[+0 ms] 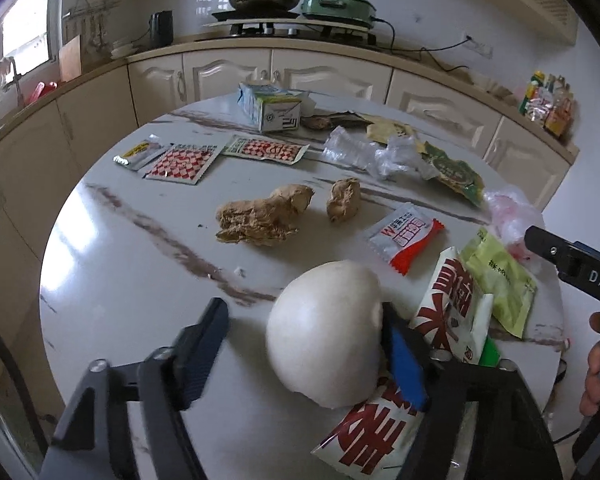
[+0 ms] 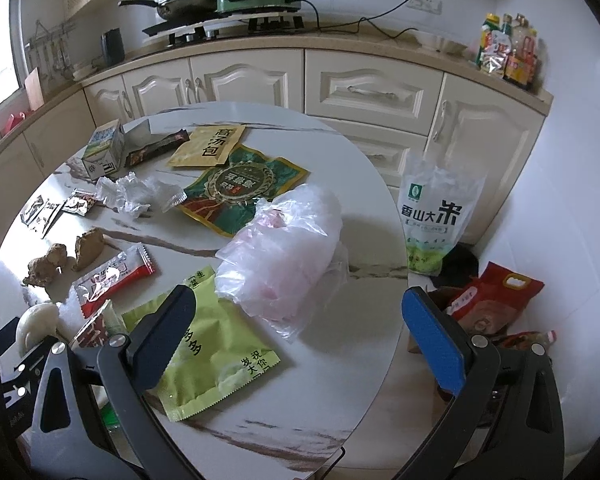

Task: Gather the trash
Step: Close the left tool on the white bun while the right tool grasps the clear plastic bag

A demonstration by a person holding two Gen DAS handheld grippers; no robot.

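The left tongs (image 1: 304, 344) stand spread around a white bun (image 1: 324, 334), one finger touching its side, nothing pinched. The right tongs (image 2: 300, 320) hang spread and empty over a green packet (image 2: 216, 364), just beside a plastic bag (image 2: 288, 252). Wrappers, ginger (image 1: 264, 216) and a carton (image 1: 270, 106) lie all over the tabletop (image 1: 140, 280), so I'd say collecting has hardly begun; nearly everything is left.

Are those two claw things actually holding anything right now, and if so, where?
Neither holds anything. The left tool is open, one finger touching the white round object. The right tool hangs open above the green packet.
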